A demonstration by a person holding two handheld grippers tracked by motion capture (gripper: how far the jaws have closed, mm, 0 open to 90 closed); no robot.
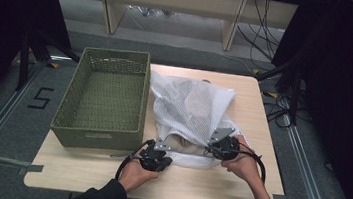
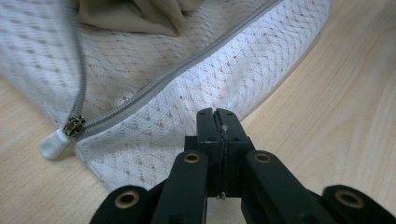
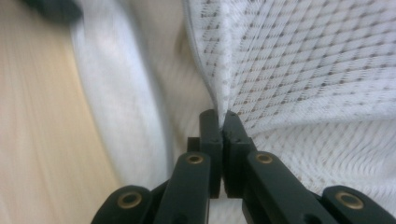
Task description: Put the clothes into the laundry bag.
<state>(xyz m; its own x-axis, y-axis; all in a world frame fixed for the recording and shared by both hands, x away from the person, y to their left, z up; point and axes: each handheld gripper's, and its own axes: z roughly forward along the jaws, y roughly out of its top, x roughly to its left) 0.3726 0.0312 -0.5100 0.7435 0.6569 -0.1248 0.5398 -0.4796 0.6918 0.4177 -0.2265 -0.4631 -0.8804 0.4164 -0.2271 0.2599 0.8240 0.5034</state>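
A white mesh laundry bag (image 1: 189,106) lies on the wooden table (image 1: 205,186) with beige cloth (image 2: 135,14) inside it. Its grey zipper (image 2: 154,86) stands partly open, and the metal slider (image 2: 73,126) sits by a white end tab. My left gripper (image 1: 168,150) is at the bag's near edge, and its jaws (image 2: 217,115) are shut on the mesh hem. My right gripper (image 1: 213,145) is at the bag's near right side. There its jaws (image 3: 221,117) are shut on a fold of mesh (image 3: 303,70) that rises from between them.
An olive woven basket (image 1: 97,138) stands on the table's left half, close beside the bag, and nothing lies in it. Bare wood runs along the front edge. Off the table are floor rails, cables at the right (image 1: 284,112), and a wooden shelf frame (image 1: 114,7) behind.
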